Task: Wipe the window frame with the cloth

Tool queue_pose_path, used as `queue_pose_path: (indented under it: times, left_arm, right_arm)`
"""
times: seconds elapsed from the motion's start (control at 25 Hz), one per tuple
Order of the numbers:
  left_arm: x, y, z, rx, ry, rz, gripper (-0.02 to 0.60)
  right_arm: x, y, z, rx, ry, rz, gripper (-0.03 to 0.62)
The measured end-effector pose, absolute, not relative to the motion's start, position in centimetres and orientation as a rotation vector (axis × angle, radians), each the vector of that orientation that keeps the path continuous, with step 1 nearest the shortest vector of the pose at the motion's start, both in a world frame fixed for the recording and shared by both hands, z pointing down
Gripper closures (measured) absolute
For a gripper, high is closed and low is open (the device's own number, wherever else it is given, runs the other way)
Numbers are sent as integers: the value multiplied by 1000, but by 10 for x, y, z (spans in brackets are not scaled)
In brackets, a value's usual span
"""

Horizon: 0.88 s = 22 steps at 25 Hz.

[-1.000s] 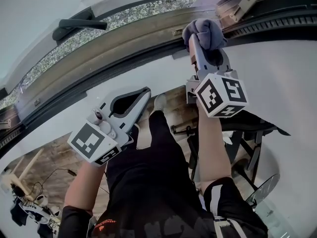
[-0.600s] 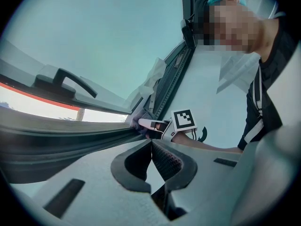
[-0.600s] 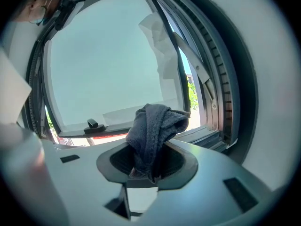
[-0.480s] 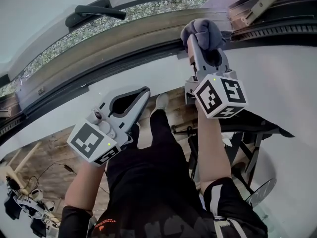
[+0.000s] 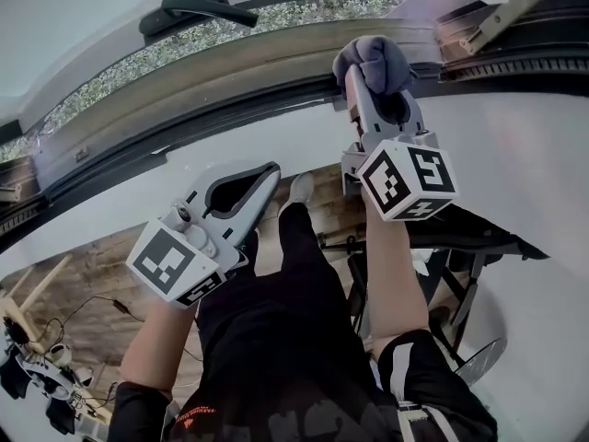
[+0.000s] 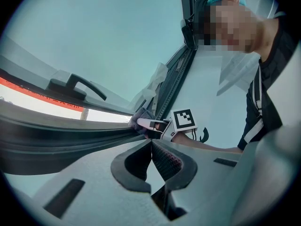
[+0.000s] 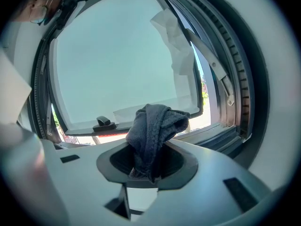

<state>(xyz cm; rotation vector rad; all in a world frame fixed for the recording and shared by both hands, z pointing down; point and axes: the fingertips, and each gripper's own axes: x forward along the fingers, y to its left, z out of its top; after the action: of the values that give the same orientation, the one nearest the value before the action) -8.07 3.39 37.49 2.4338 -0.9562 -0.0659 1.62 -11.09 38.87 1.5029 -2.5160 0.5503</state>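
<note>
A bunched grey-blue cloth [image 5: 375,63] is clamped in my right gripper [image 5: 366,79], which is shut on it and presses it against the dark lower rail of the window frame [image 5: 230,109]. In the right gripper view the cloth [image 7: 153,131] stands up between the jaws, in front of the open sash. My left gripper [image 5: 269,175] hangs lower, over the white sill, shut with nothing in it. From the left gripper view, its jaws meet tip to tip, and the cloth [image 6: 140,120] shows beyond on the frame rail [image 6: 70,140].
A black window handle [image 5: 198,9] sits on the open sash at the upper left. A metal stay arm [image 5: 502,12] crosses the frame's upper right corner. A white sill [image 5: 515,155] runs below the frame. The person's legs and a wooden floor lie beneath.
The right gripper with the cloth has slid slightly left along the frame rail. The left gripper has stayed where it was.
</note>
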Motion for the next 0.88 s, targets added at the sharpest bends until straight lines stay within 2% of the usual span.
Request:
queue_pose_path:
  times: [0.88]
  left_arm:
    - [-96, 33, 357, 2434, -1038, -98, 561]
  right_arm:
    - [-6, -103, 361, 1401, -2619, 523, 480]
